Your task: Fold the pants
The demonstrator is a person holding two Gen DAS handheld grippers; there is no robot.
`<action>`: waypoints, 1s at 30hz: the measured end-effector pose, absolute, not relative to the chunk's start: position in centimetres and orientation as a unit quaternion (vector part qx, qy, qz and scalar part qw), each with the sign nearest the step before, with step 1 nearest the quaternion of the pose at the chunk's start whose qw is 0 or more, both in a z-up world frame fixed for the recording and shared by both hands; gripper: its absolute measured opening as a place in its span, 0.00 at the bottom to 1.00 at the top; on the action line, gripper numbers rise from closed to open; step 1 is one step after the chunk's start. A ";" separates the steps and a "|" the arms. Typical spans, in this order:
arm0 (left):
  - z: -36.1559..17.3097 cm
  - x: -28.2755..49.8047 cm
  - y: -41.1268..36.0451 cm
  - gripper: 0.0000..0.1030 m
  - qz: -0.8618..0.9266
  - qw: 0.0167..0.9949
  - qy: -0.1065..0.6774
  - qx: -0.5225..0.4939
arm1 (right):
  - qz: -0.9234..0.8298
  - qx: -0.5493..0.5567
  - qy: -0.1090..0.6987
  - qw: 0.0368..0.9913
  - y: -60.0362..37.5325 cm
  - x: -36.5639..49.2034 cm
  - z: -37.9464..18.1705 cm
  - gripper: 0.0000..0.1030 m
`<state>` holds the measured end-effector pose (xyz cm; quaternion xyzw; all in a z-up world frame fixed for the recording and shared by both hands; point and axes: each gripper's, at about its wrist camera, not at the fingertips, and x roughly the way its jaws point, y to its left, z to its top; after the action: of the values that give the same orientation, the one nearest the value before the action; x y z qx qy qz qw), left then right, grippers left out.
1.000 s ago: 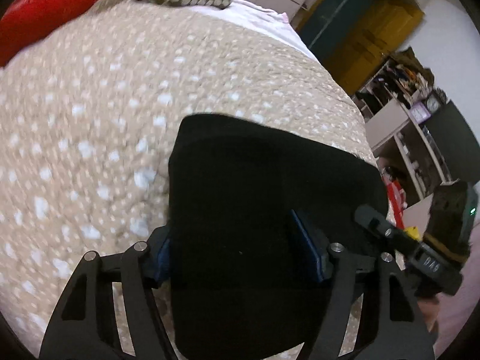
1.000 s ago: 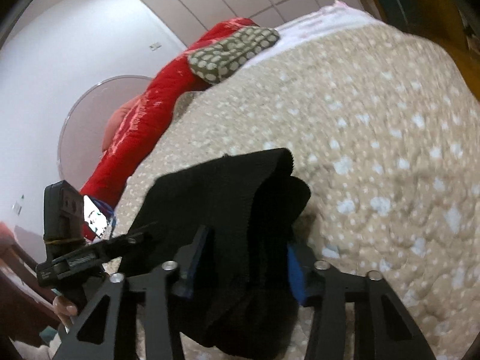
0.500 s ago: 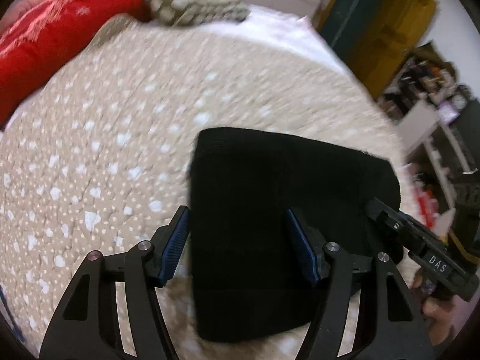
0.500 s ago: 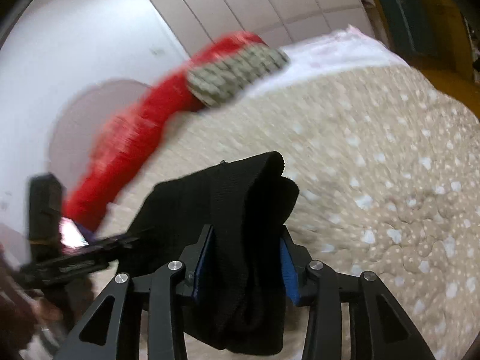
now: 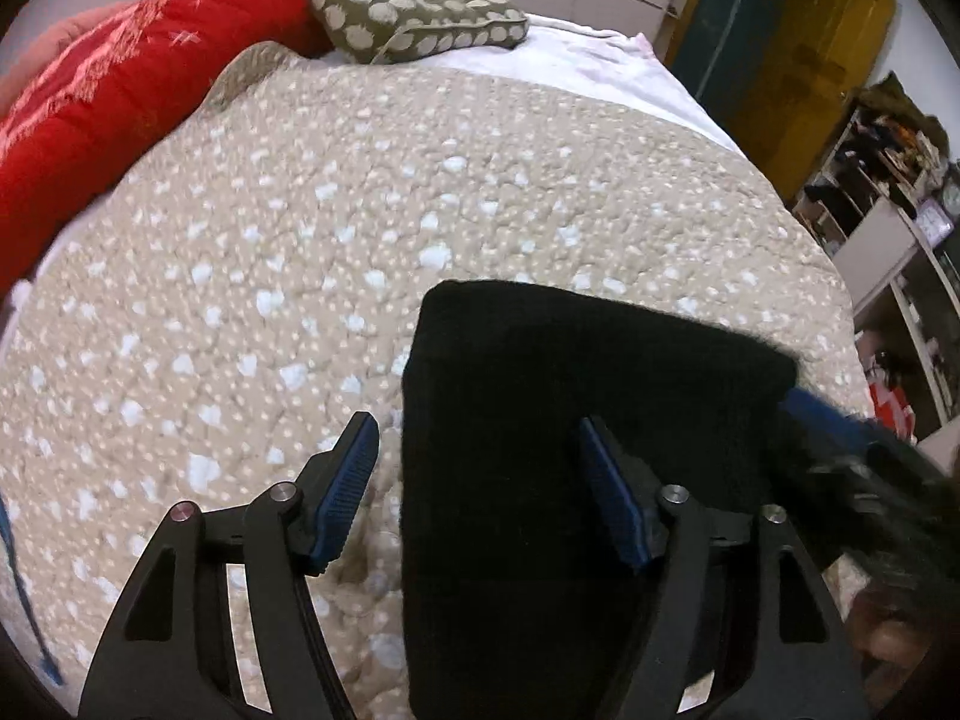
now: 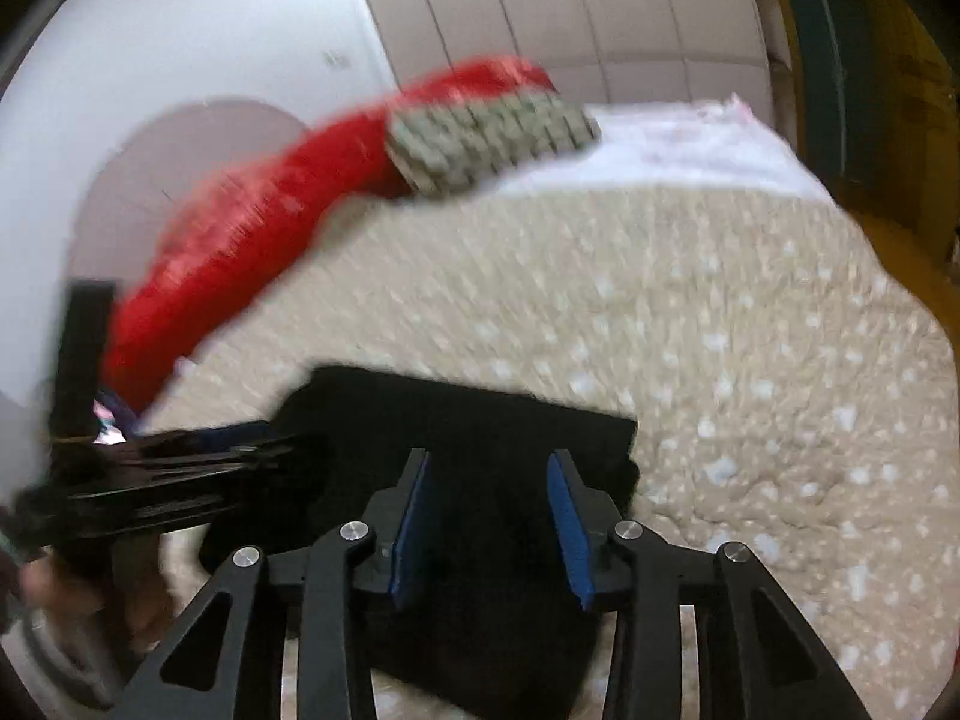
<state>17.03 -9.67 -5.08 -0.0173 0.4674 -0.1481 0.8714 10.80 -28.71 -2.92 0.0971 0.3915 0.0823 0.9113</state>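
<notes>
The black pants (image 5: 570, 372) lie folded in a flat rectangle on the beige spotted quilt (image 5: 300, 210). My left gripper (image 5: 474, 426) hovers over their left edge with its jaws opening wide. One blue pad (image 5: 345, 480) is over the quilt and the other is over the cloth, and neither presses. In the blurred right wrist view, my right gripper (image 6: 489, 457) stands above the pants (image 6: 480, 414). Its jaws are closing with black cloth showing flat beneath the gap, not pinched. Each gripper shows blurred at the edge of the other's view.
A red duvet (image 5: 90, 108) and a green spotted pillow (image 5: 414, 18) lie at the far end of the bed. A white sheet (image 5: 600, 60) shows beyond the quilt. A yellow door (image 5: 828, 48) and cluttered shelves (image 5: 888, 192) stand to the right. A person's hand (image 6: 54, 588) holds the left gripper.
The left gripper drew back to the pants' left edge and its jaws widened. The bunch of cloth that stood between the right pads now lies flat, and the right view swung upward.
</notes>
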 end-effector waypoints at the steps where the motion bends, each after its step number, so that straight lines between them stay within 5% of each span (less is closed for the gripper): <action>1: -5.1 17.0 -9.5 0.73 -0.148 0.872 0.467 -0.022 | 0.070 0.089 0.411 0.904 -28.7 11.7 -4.2 0.35; 8: -4.8 16.3 -10.1 0.73 -0.138 0.878 0.458 0.000 | 0.085 0.055 0.393 0.914 -26.6 7.5 -1.2 0.35; 15: -4.6 15.4 -10.4 0.73 -0.132 0.884 0.449 0.007 | 0.053 -0.019 0.381 0.923 -23.9 4.0 -3.9 0.36; 30: -2.4 11.0 -8.1 0.73 -0.108 0.900 0.422 0.005 | 0.021 0.069 0.359 0.931 -25.6 4.2 -0.1 0.37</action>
<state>11.02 -8.12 -2.42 0.0049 0.4225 -0.1076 0.9000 4.16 -25.55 -0.07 0.0689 0.3589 0.0209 0.9306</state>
